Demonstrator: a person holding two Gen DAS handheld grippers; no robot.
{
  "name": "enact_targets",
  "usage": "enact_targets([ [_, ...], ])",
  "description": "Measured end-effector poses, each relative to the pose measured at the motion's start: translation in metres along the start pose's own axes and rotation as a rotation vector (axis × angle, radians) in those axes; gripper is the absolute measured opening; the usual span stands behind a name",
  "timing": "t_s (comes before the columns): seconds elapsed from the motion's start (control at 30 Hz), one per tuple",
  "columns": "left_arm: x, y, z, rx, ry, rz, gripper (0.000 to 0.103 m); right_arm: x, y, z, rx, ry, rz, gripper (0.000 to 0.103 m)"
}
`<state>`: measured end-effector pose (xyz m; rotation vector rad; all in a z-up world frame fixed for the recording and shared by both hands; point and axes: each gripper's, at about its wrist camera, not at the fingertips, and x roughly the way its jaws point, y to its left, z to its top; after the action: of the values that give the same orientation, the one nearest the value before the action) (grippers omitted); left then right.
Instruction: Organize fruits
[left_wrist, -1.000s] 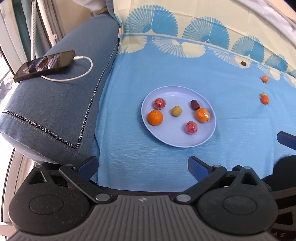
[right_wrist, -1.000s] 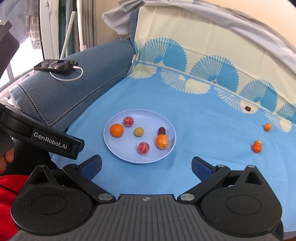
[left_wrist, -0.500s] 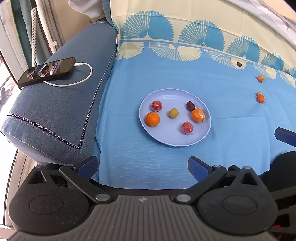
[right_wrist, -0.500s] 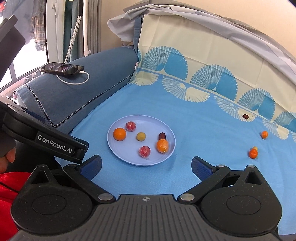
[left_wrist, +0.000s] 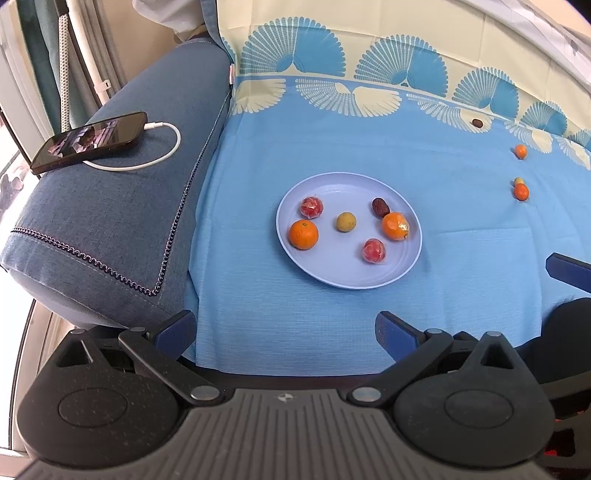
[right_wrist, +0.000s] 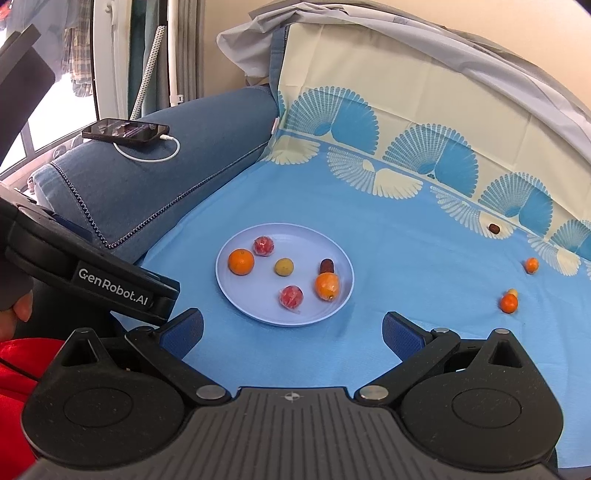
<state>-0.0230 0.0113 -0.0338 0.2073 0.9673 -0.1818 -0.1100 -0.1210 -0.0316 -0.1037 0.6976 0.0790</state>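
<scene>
Both grippers have drawn back a little since the earlier frames, so the plate (right_wrist: 334, 306) looks smaller and farther off. It lies on the blue cloth (left_wrist: 461, 266), holding two oranges, two red wrapped fruits, a yellowish fruit and a dark one, perhaps a date. Four small fruits lie loose to the right, well apart from it. The left gripper (left_wrist: 285, 331) and right gripper (right_wrist: 293, 331) hang with jaws apart, empty. A phone (left_wrist: 88, 142) rests on the armrest.
</scene>
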Motion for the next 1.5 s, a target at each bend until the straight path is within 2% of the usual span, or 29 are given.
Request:
enact_targets([
  [0.9,0.002,-0.004,0.004,0.026,0.005,0.012,0.103,0.004,-0.007,-0.003,0.025,0.014,0.013,0.102],
  [1.03,0.005,-0.006,0.008,0.026,0.007,0.024,0.103,0.007,-0.017,-0.004,0.058,0.012,-0.017,0.102],
  [1.13,0.01,-0.012,0.017,0.042,0.009,0.033,0.103,0.006,-0.037,-0.006,0.113,-0.023,-0.088,0.102],
  [1.27,0.022,-0.038,0.036,0.101,0.029,0.018,0.103,0.01,-0.087,-0.016,0.225,-0.044,-0.216,0.102],
  [1.5,0.046,-0.129,0.086,0.21,0.008,-0.111,0.103,0.028,-0.218,-0.044,0.435,-0.042,-0.412,0.102],
])
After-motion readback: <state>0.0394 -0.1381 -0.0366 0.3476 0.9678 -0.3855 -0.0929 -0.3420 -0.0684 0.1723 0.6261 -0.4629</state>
